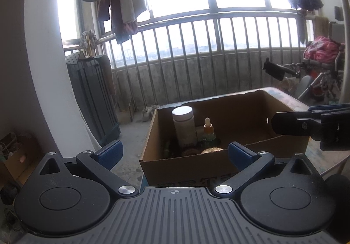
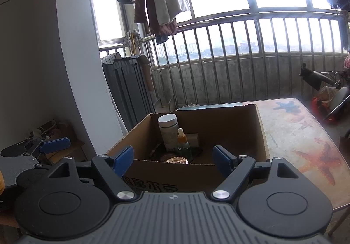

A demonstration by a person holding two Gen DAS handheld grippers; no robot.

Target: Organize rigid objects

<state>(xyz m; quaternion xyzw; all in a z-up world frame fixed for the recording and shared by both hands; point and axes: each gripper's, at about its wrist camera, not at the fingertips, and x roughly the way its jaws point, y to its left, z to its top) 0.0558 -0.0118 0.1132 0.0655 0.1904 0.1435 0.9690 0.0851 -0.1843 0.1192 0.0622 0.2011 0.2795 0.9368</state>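
While your counter (image 2: 306, 134), with its starfish-printed cover, carries the load, the open cardboard box (image 2: 261, 132) sits at its left end, and both of your tools point forward and slightly down at the box's near wall from just short of it. Your left tongs (image 1: 175, 153) are held wide, the blue pads spread to either side of the box's near left corner with nothing between them and nothing in their hold. Your right tongs (image 2: 174, 157) are also spread wide and hold nothing, framing the middle of the near wall, where printed characters show on the cardboard. In the left wrist view the right tool's dark finger reaches in from the right edge, level with the box's right wall; in the right wrist view the left tool sits low at the left edge, beside and a little behind. Inside the box, the things are gathered toward its left half: a tall jar with a white lid (image 2: 168, 132) stands upright near the far left corner, a small dropper bottle (image 2: 182, 142) stands upright just in front of it and to its right, and a round ribbed gold lid (image 2: 175, 159) lies low against the near wall. Other dark items beside them are too shadowed to tell apart.
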